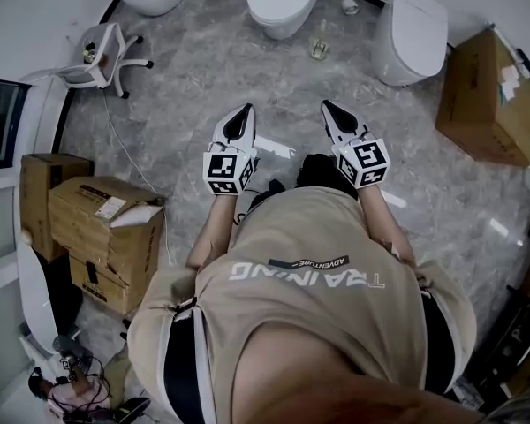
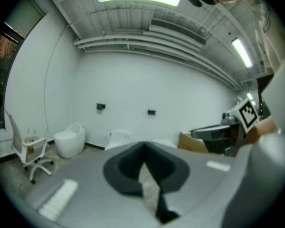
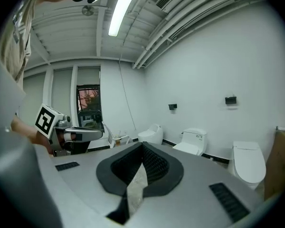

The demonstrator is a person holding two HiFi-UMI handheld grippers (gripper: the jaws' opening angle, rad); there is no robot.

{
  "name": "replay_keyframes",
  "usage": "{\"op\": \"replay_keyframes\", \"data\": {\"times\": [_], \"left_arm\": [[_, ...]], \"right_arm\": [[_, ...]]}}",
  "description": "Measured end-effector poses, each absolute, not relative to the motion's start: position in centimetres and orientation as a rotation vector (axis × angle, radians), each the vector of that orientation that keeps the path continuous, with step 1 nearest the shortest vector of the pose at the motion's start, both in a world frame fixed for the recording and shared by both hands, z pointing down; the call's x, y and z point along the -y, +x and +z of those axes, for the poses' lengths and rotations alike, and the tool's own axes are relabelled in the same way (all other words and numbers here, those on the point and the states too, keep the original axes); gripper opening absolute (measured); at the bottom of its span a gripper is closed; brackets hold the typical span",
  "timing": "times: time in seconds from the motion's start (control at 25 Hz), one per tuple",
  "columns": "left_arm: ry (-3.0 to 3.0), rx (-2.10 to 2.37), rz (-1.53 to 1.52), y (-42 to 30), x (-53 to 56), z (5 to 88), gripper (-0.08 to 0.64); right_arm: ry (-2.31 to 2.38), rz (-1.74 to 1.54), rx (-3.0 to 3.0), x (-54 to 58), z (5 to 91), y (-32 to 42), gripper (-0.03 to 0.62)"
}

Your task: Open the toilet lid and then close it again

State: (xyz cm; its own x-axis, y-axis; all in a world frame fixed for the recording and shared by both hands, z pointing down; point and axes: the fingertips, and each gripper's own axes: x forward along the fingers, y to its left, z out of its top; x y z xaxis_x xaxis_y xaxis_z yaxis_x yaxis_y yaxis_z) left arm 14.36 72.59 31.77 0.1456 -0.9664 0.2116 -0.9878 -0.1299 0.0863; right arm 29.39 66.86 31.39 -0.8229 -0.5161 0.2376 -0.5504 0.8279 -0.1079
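Marble floor (image 1: pixel 247 78) stretches toward three toilets (image 1: pixel 283 3) ahead. Left tongs (image 1: pixel 245 109) and right tongs (image 1: pixel 326 106) are closed, gripping nothing.

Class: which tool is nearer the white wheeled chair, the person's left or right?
Left. In the head view the left tool is right of the chair; the right tool lies farther right, beyond it.

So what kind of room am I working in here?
Probably a test or storage room for bathroom fixtures, not a working bathroom: three white ceramic toilets stand side by side with no partitions, and brown cardboard boxes are stacked on the grey marble-patterned floor.
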Motion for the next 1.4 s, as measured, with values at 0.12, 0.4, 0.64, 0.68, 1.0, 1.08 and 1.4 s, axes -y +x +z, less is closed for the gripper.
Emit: {"op": "replay_keyframes", "data": {"times": [0.12,0.4,0.64,0.68,1.0,1.08,1.4], "left_arm": [[2.201,1.936,0.162,14.1,-69.8,31.8,0.004],[2.210,1.939,0.194,14.4,-62.5,30.9,0.005],[2.182,1.965,0.236,14.8,-57.0,30.9,0.005],[2.171,1.958,0.218,15.2,-56.4,31.1,0.005],[2.063,1.970,0.200,13.1,-54.1,33.0,0.005],[2.061,1.970,0.219,11.7,-53.8,33.4,0.005],[2.113,1.934,0.165,5.9,-48.0,33.0,0.005]], "right_arm": [[0.795,0.274,2.809,-64.3,32.2,28.9,0.014],[0.697,0.238,2.835,-56.9,32.9,27.3,0.014],[0.615,0.294,2.815,-51.7,34.7,26.5,0.014],[0.598,0.302,2.807,-51.0,35.2,26.6,0.014],[0.465,0.325,2.771,-47.9,37.3,23.5,0.014],[0.447,0.327,2.760,-47.5,37.7,21.9,0.014],[0.503,0.283,2.745,-43.3,35.9,16.2,0.014]]}}
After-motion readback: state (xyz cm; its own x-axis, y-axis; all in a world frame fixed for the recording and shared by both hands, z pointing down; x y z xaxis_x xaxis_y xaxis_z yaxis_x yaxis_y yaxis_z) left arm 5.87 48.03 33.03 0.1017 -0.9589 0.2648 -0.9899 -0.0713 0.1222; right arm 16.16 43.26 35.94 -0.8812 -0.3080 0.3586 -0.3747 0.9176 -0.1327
